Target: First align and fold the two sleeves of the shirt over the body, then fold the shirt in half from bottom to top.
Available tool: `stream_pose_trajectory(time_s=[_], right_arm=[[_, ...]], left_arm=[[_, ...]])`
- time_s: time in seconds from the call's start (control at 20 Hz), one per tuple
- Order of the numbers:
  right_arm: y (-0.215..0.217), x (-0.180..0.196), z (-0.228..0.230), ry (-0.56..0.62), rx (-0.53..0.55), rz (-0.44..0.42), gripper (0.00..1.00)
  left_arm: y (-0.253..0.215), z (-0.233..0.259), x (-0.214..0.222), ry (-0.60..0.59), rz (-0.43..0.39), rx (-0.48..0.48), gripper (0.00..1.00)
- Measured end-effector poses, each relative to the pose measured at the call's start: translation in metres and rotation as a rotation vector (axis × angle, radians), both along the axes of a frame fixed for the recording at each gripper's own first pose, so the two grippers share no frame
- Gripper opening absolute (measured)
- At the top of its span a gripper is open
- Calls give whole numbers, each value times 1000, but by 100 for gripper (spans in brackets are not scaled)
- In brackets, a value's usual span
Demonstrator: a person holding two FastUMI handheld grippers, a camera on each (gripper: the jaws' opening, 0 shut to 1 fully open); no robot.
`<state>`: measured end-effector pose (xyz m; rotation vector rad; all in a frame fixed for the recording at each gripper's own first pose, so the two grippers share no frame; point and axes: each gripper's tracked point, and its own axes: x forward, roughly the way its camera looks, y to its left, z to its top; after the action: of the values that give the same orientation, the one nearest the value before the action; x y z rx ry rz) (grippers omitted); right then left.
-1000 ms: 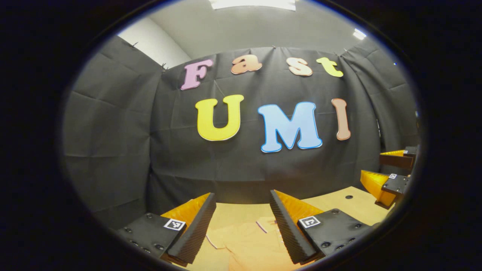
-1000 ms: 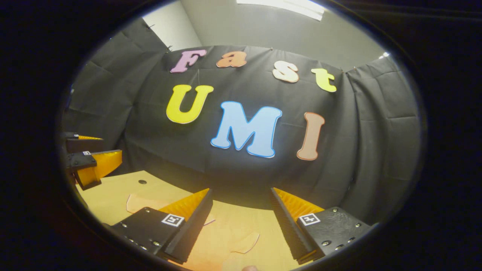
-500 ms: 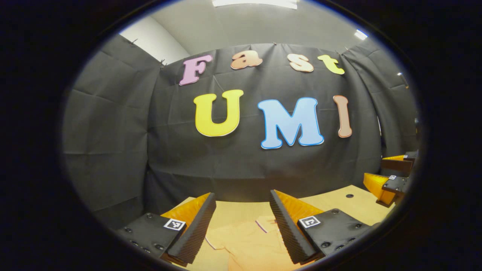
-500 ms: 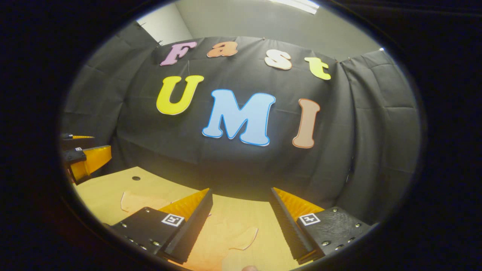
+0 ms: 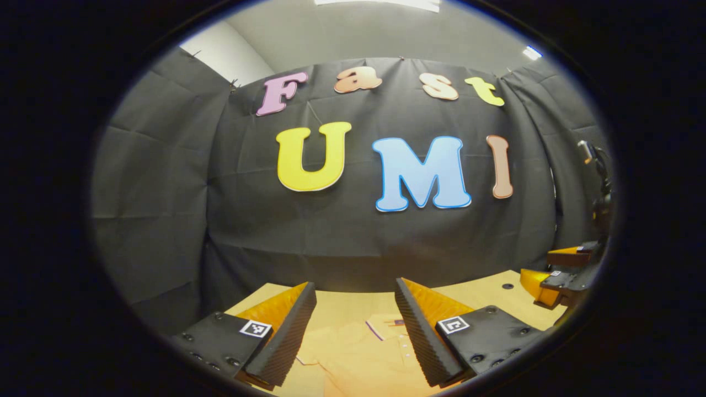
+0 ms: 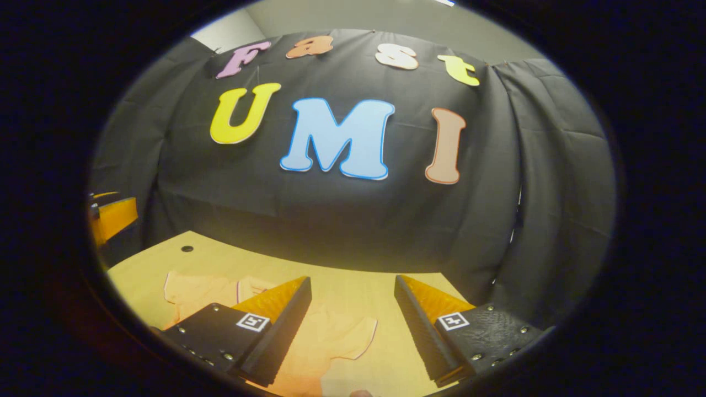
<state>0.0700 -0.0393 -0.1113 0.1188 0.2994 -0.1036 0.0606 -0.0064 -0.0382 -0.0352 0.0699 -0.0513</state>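
Jaws on both of your grippers stand wide open and hold nothing. Your left gripper [image 5: 356, 325] hangs over the shirt [image 5: 358, 353], near its collar. Your right gripper [image 6: 353, 325] hangs over the shirt's right sleeve [image 6: 345, 339], which sticks out to the side.

The shirt lies flat on the tabletop [image 5: 491, 295], and its sleeves look not yet folded. So you seem to be at the very first step. Next, you would bring each gripper down to a sleeve, pinch its edge, and lay it over the body.

Watch the far edge of the tabletop, where the black cloth wall [image 6: 331, 220] hangs close behind. You have bare tabletop to the right of the sleeve. A small round hole [image 6: 187, 248] sits near the far corner, well apart from the shirt. Your two grippers are well apart, so both have room to move.
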Motion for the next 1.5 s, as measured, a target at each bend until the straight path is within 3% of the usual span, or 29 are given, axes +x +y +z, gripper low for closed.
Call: stream_pose_trajectory(time_s=[0.5,1.0,1.2,1.25,1.4,1.45,1.5], right_arm=[[-19,61,-117,258,127,-58,95],[-17,82,-224,518,287,-103,95],[-19,81,-252,595,288,-98,95],[-18,82,-255,606,297,-94,90],[-23,85,-261,612,300,-103,88],[-20,83,-260,625,318,-98,77],[-22,83,-260,623,308,-103,76]], left_arm=[[10,-20,13,49,18,18,96],[13,-35,5,86,21,-9,94],[10,-39,1,96,19,-18,94],[10,-38,0,96,19,-17,94],[8,-37,-3,90,16,-17,95],[6,-37,-4,91,15,-18,95],[6,-37,-5,93,14,-18,96]])
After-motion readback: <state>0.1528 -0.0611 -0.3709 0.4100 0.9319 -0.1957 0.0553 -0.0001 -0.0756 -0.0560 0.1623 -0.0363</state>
